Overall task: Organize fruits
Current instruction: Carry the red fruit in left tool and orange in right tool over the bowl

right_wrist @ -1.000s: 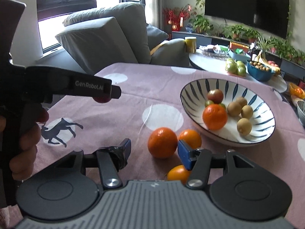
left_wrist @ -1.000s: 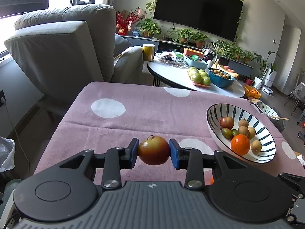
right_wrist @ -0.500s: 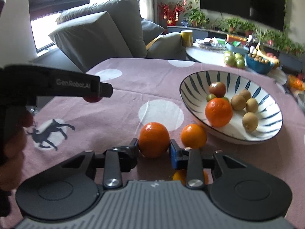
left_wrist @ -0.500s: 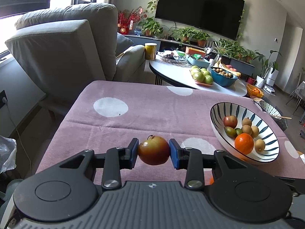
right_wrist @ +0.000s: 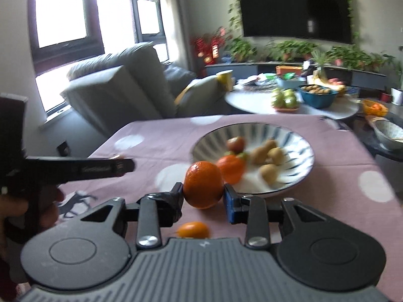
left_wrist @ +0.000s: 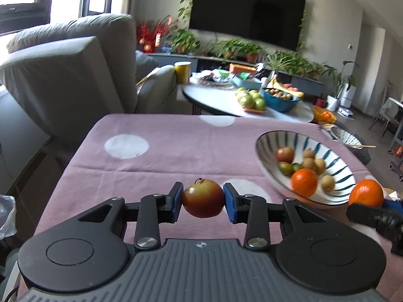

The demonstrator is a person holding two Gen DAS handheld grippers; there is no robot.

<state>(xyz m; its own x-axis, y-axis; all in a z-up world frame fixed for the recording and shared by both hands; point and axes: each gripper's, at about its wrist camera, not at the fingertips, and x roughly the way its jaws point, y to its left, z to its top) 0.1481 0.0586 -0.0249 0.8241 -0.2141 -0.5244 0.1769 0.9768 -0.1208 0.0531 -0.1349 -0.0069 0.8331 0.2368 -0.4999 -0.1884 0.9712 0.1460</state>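
My left gripper (left_wrist: 203,202) is shut on a red-yellow apple (left_wrist: 203,198) and holds it above the purple tablecloth, left of the striped bowl (left_wrist: 267,161). My right gripper (right_wrist: 203,196) is shut on an orange (right_wrist: 203,184), lifted above the cloth just in front of the bowl (right_wrist: 299,171). That orange also shows in the left wrist view (left_wrist: 367,193) at the right edge. The bowl holds an orange (left_wrist: 304,182), a small apple (left_wrist: 284,154), and several small brown and green fruits. A small orange fruit (right_wrist: 193,229) lies on the cloth below my right gripper.
The table (left_wrist: 176,146) has a purple cloth with white dots. A grey armchair (left_wrist: 75,75) stands beyond its far left corner. A round coffee table (left_wrist: 226,105) with green apples and a blue bowl stands behind. A second striped bowl (right_wrist: 388,133) sits at far right.
My right gripper has closed on the orange and lifted it off the cloth toward the bowl. My left gripper still holds the apple and has shifted slightly.
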